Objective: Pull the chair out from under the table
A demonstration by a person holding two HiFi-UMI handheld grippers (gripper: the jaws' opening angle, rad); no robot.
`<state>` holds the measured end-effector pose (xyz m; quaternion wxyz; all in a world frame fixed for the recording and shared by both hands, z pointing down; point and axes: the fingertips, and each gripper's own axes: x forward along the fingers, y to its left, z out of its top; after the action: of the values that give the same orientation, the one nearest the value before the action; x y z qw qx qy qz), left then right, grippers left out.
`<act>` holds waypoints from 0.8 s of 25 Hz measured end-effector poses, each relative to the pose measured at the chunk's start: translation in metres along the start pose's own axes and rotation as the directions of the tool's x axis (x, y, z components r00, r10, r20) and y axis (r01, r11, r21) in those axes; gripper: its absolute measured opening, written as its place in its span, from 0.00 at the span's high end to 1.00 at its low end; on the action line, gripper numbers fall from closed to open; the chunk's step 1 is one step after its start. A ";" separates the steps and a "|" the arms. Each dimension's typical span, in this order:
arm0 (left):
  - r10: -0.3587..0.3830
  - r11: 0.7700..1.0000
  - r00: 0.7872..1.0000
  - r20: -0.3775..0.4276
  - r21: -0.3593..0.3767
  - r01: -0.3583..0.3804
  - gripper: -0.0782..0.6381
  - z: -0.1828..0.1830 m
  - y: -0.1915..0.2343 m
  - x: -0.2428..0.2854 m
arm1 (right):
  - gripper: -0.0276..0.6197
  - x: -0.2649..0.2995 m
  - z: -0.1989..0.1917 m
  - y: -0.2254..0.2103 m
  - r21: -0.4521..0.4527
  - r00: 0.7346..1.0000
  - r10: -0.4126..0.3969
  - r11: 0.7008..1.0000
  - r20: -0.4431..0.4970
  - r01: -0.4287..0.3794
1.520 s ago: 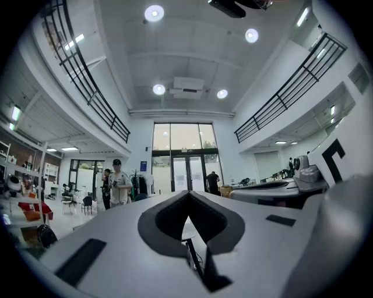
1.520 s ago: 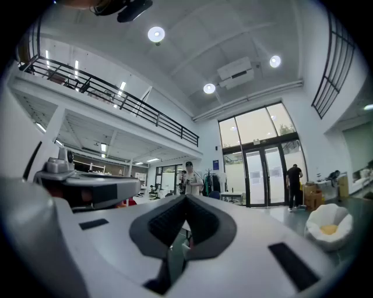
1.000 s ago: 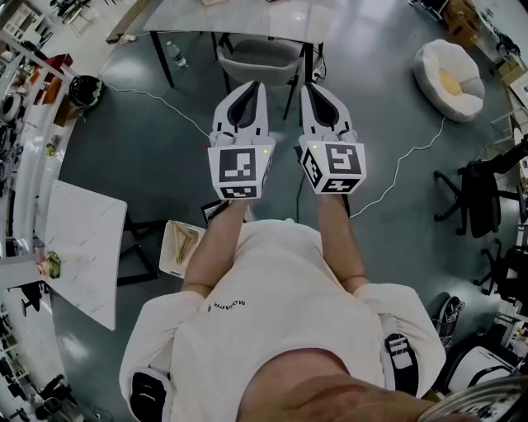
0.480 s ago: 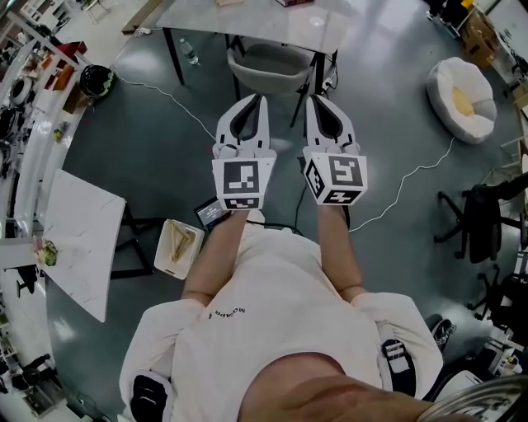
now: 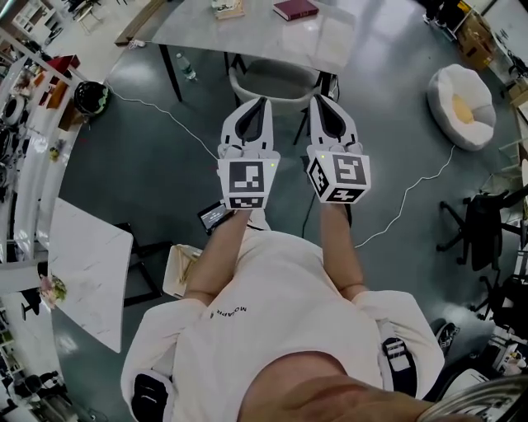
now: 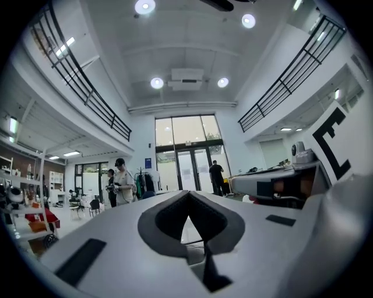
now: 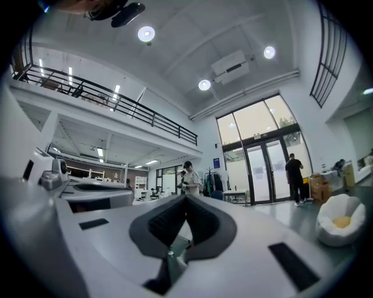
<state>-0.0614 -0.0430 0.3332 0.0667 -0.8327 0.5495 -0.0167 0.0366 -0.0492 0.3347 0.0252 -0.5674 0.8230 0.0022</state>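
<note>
The left hand-held gripper [image 5: 261, 105] and the right hand-held gripper [image 5: 320, 102], side by side, each have jaws closed together on nothing, and point toward the grey chair [image 5: 272, 81], which sits partly tucked under the counter [image 5: 247, 33].

The chair [image 5: 276, 80] is grey, the table [image 5: 247, 33] pale and marbled, the book [image 5: 295, 9] dark red.

The left gripper [image 6: 187, 198], jaws pressed together with nothing between them, points level across a tall hall. Glass doors [image 6: 185, 166] stand far off; a person in a cap [image 6: 122, 181] stands far left.
</note>
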 end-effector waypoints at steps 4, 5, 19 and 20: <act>-0.046 0.999 0.999 -0.016 -0.003 0.046 0.89 -0.005 0.029 0.033 | 0.94 0.040 0.001 -0.003 -0.010 0.999 -0.043 0.999 -0.015 0.043; -0.059 0.998 0.998 -0.023 0.001 0.059 0.89 -0.007 0.034 0.040 | 0.94 0.047 0.001 -0.004 -0.009 0.998 -0.054 0.999 -0.019 0.054; -0.188 0.969 0.975 -0.122 0.138 0.204 0.89 -0.049 0.037 0.106 | 0.94 0.084 -0.026 -0.039 -0.037 0.987 -0.121 0.992 -0.109 0.117; -0.191 0.964 0.972 -0.134 0.158 0.211 0.89 -0.053 0.038 0.111 | 0.94 0.084 -0.030 -0.042 -0.038 0.986 -0.120 0.992 -0.115 0.116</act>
<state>-0.0575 -0.1642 0.3756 0.1038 -0.8730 0.4614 -0.1195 0.0447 -0.1438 0.3617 -0.0320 -0.6147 0.7878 -0.0198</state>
